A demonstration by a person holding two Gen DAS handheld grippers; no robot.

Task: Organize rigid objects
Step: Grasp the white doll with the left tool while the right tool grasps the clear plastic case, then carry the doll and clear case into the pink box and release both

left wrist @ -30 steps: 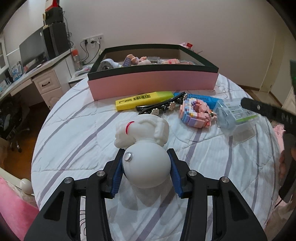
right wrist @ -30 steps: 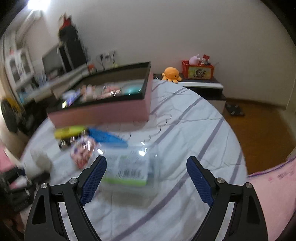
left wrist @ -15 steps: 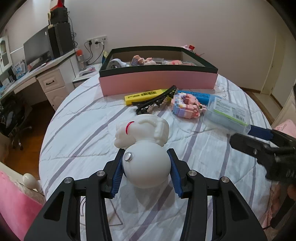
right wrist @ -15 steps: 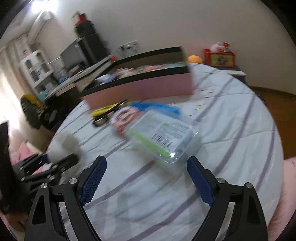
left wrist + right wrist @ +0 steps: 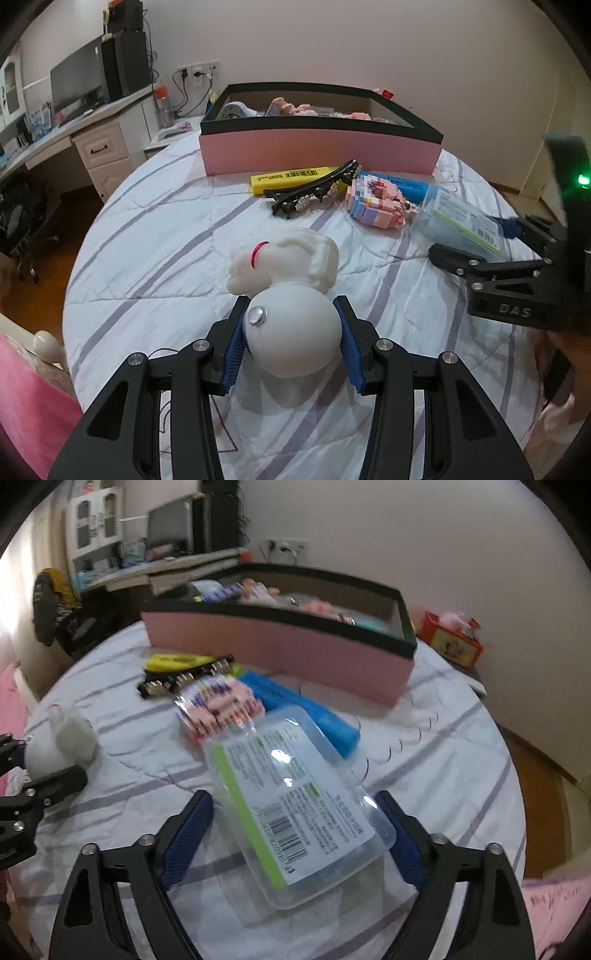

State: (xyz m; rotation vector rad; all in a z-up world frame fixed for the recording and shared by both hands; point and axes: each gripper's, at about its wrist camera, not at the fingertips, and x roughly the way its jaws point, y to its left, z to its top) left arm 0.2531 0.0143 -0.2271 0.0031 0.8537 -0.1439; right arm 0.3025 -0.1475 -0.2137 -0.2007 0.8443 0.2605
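Fingers (image 5: 402, 838) flank clear box (image 5: 291, 808) lying diagonally.

**Camera placement: two wrist views, one shared bed**

Left wrist view looks steeply down along its tongs (image 5: 291, 341), close over the striped bed (image 5: 155, 236). Right wrist view does likewise, blurred. Both share the pink box (image 5: 317, 153) (image 5: 280, 650) and each other's tongs.

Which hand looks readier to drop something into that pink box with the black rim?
Probably the left. Its fingers already clamp the white toy figure, so it only needs carrying to the pink box. The right gripper straddles the clear plastic case, its fingers just closing, not visibly pressing.
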